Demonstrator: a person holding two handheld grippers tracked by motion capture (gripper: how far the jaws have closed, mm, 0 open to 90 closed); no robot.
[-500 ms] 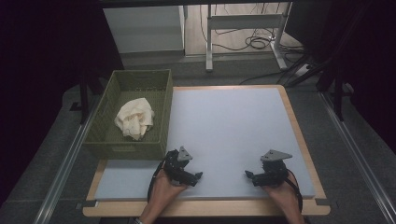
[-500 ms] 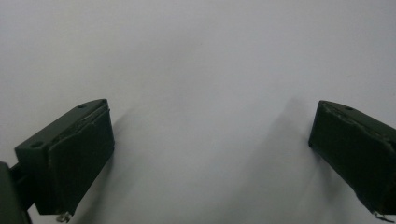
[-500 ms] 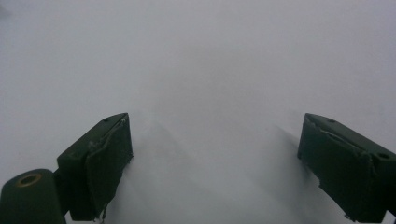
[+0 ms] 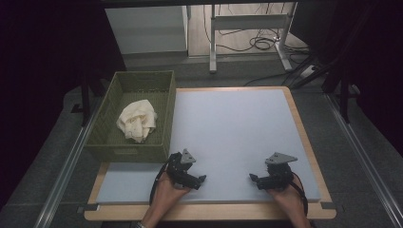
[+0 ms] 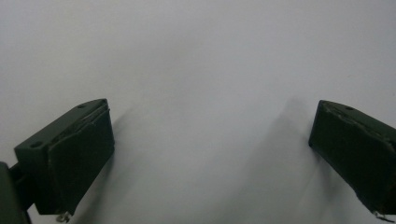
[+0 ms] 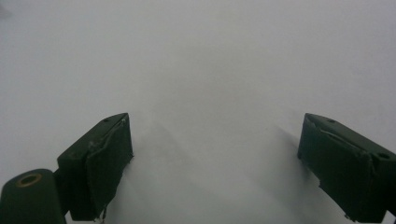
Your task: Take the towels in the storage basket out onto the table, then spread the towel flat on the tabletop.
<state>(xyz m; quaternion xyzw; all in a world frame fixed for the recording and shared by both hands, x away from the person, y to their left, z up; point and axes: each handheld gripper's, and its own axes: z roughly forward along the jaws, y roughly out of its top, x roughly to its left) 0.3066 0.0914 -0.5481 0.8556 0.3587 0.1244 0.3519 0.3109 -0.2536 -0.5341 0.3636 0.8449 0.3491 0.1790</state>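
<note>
**Both grippers idle, cloth in basket**

Cloth [image 4: 137, 120] sits in basket [image 4: 167, 114], well beyond & left of L gripper [image 4: 198, 181] fingers, jaws wide, empty. R gripper [image 4: 254, 179] likewise wide, over bare mat [image 4: 233, 123]. Risk, imo: reaching in, fingers snag basket rim, tip it.

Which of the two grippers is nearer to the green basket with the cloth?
The left gripper: it rests just below the basket, while the right gripper lies farther away.
</note>
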